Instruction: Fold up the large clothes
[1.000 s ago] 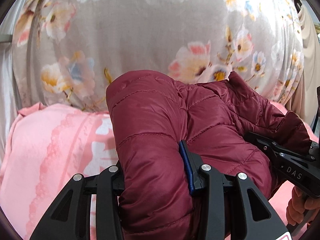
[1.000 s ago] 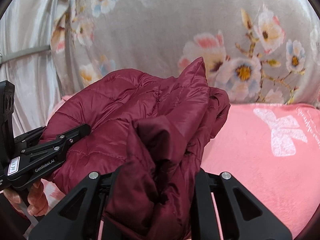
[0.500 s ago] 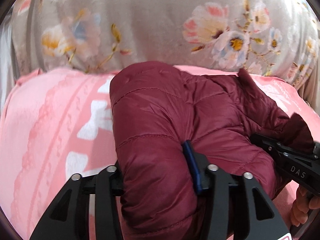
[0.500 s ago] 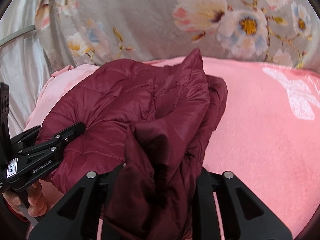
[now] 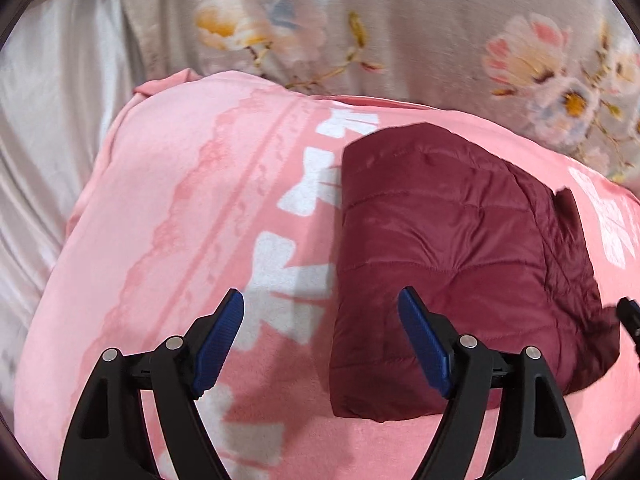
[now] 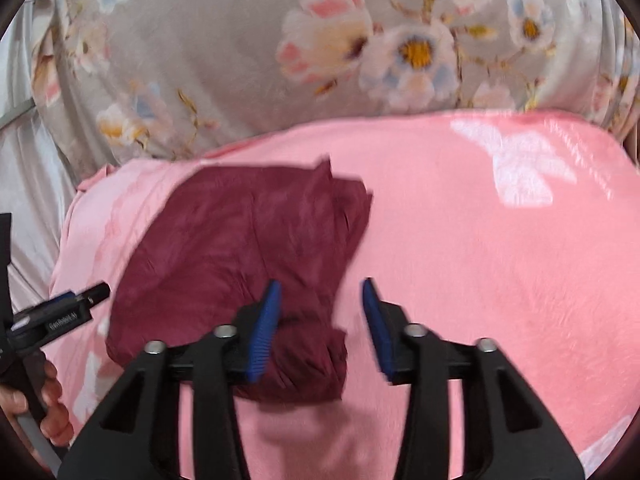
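Observation:
A dark red quilted jacket (image 5: 448, 256) lies folded into a compact bundle on the pink blanket (image 5: 192, 208). It also shows in the right wrist view (image 6: 240, 248). My left gripper (image 5: 320, 340) is open and empty, just off the bundle's near left corner, with its right finger over the jacket's edge. My right gripper (image 6: 320, 320) is open and empty, over the bundle's near right corner. The left gripper's tip (image 6: 64, 312) shows at the left of the right wrist view.
A grey floral curtain (image 6: 320, 48) hangs behind the bed. Pale satin fabric (image 5: 48, 128) lies at the left. The pink blanket (image 6: 500, 260) stretches to the right of the jacket.
Both grippers held the jacket above the bed, lowered it onto the blanket, then opened and let go. They have drawn back slightly from the bundle.

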The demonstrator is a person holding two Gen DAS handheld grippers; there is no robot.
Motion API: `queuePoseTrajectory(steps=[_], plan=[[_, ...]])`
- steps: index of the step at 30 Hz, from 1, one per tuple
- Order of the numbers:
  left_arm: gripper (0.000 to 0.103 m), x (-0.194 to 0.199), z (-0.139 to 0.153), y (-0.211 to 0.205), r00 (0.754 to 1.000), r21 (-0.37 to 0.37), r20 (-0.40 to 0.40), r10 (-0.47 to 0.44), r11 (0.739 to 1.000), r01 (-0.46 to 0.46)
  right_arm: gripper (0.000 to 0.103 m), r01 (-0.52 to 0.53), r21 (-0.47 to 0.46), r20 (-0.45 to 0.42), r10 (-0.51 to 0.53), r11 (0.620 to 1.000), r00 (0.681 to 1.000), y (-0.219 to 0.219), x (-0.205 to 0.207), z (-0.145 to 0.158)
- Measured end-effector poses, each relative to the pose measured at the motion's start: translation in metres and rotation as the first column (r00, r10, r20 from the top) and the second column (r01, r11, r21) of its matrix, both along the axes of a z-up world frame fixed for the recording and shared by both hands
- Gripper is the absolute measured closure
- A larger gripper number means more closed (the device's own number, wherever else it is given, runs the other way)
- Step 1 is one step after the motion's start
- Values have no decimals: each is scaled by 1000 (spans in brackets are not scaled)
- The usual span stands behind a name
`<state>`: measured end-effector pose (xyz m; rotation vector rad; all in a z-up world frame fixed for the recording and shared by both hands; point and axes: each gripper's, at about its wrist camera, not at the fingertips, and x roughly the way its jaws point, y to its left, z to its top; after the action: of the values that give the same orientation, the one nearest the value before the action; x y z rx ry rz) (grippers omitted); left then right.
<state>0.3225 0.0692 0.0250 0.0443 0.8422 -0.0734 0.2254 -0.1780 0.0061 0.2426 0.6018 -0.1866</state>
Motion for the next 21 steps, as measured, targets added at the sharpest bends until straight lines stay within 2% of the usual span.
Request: queuePoseTrajectory(steps=[2, 5, 7, 10, 16, 21], plan=[[26, 1, 1, -8, 1000, 22, 4, 19, 1000, -19, 89, -25, -14, -8, 25, 1000, 1000, 4, 14, 2], [26, 4, -9, -24, 999, 34, -31, 17, 999, -16, 96, -34, -10, -70, 33, 999, 997, 4, 38, -17], [26, 6, -23, -35, 998, 53, -66, 11, 999, -7, 96, -22, -18, -118, 20, 1000, 993, 5, 49, -35], [25, 6, -34, -43, 998, 79, -56, 16, 997, -11, 96, -9, -3, -162, 8, 1000, 987, 4, 55, -58], [20, 8, -50, -45, 999, 57, -35, 20, 998, -18, 96, -13, -60, -168, 2, 998, 986, 10, 57, -75], [20, 5, -57, -52, 1000, 93, 7, 10, 996, -11, 96, -17, -105, -148, 1, 994, 989, 14, 56, -84]])
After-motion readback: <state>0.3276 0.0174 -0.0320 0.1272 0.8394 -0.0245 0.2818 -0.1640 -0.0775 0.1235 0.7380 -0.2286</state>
